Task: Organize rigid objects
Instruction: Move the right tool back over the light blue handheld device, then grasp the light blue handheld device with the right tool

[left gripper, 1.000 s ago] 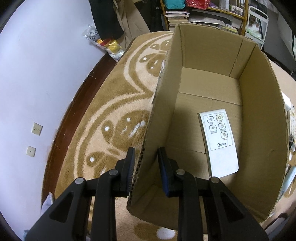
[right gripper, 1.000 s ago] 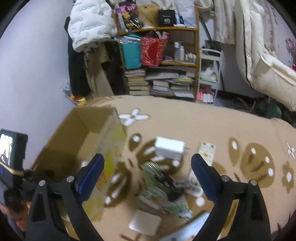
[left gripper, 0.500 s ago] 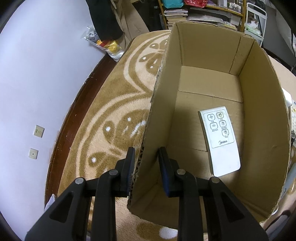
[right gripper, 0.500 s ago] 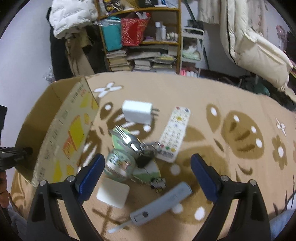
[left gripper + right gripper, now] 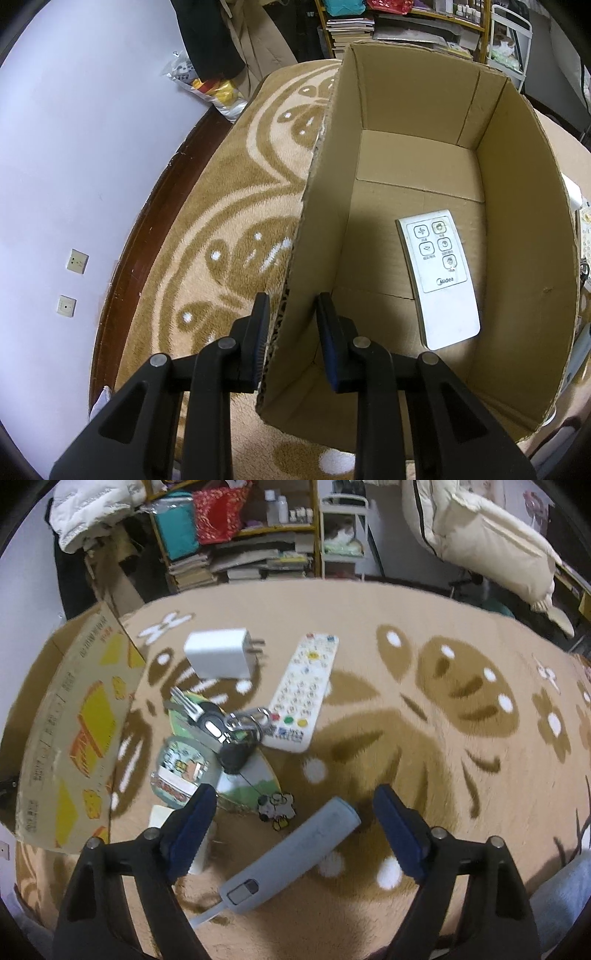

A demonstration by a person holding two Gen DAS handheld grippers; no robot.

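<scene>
Between the left gripper (image 5: 290,325) jaws sits the cardboard box (image 5: 524,236) wall, clamped; one white remote (image 5: 437,273) inside. Right gripper (image 5: 290,830) wide, empty, over grey device (image 5: 291,853); charger (image 5: 219,657), keys (image 5: 221,723), long remote (image 5: 304,694) left

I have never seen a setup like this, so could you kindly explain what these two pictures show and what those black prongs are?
There is no robot here: a person holds a two-fingered grasping tool in each hand, and a fisheye camera on each looks along its fingers. In the left picture, the left tool straddles the wall of a cardboard box, one finger on each side; a white remote lies inside. In the right picture, the right tool hangs open and empty over a patterned rug. Below it lie a grey device, a long white remote, a white charger, keys and some small printed items.
</scene>
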